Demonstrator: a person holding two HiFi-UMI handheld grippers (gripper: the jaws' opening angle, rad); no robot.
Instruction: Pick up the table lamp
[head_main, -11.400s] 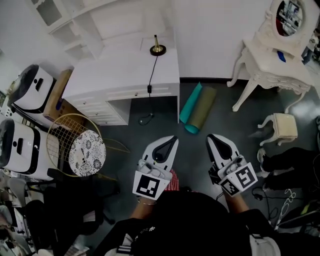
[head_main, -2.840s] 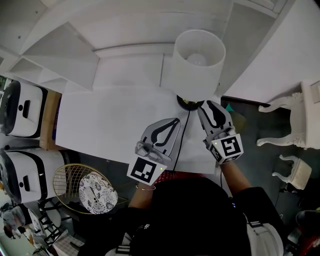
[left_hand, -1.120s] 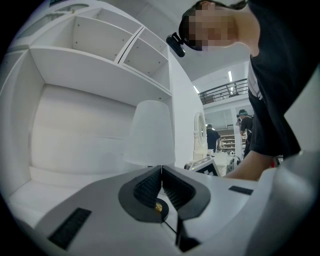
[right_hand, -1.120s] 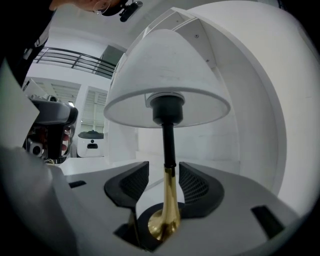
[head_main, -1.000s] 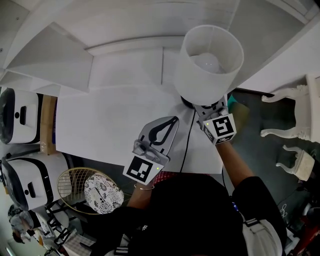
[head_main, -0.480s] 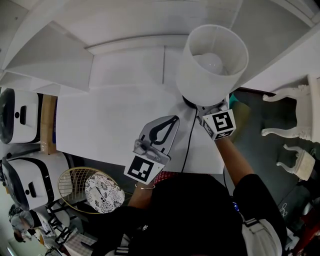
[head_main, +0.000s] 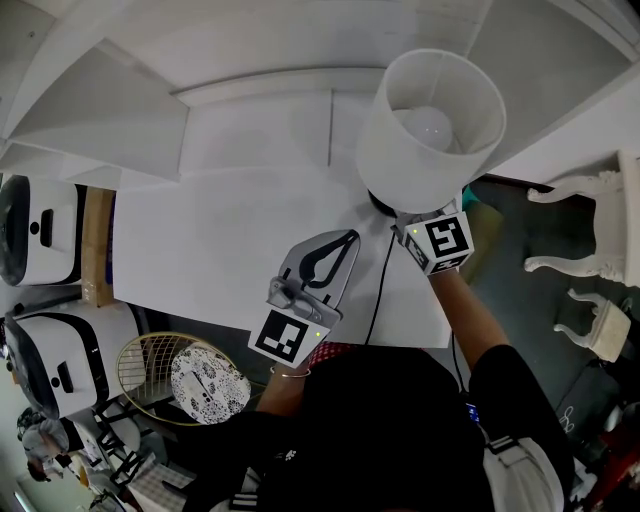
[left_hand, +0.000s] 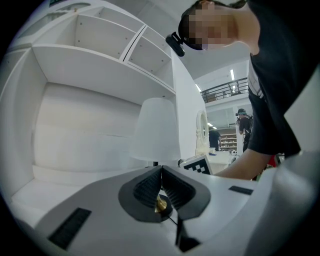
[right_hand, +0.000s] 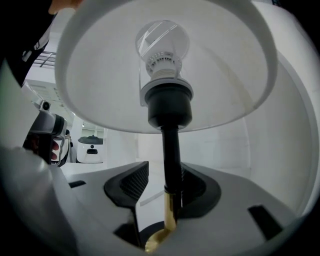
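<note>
**lampguy:** what's where, closest first?

**deskrat:** Nearest the person is the left gripper (head_main: 345, 240), hanging over the near edge of the white worktop (head_main: 200, 250). Its jaws are pressed flat together with nothing in them, tips aimed toward the lamp. Just right of it, a black cord (head_main: 377, 285) runs from the worktop's near edge up to the lamp's base (head_main: 381, 207).

**lampguy:** and the right gripper (right_hand: 167, 186), has it got hold?

**deskrat:** Not clamped, far as I can see. In the right gripper view its jaws sit either side of the stem (right_hand: 171, 155), low down where the black turns to brass. The pad at that view's right is against the stem, and the other has a sliver of gap beside it. In the head view the tips are tucked under the shade, so only the marker cube (head_main: 437, 243) shows.

**lampguy:** which way does the lamp point?

**deskrat:** The table lamp (head_main: 400, 165) is toward the right end of the worktop, with its long axis upright or close to it. That's base down, stem rising straight, clear bulb (right_hand: 162, 42) on top, and the white drum shade (right_hand: 240, 75) open toward the head camera. Can't tell whether the base touches the worktop.

The only print I can see is the black-and-white square markers on both cubes. White shelves (head_main: 250, 60) stand behind the lamp.
</note>
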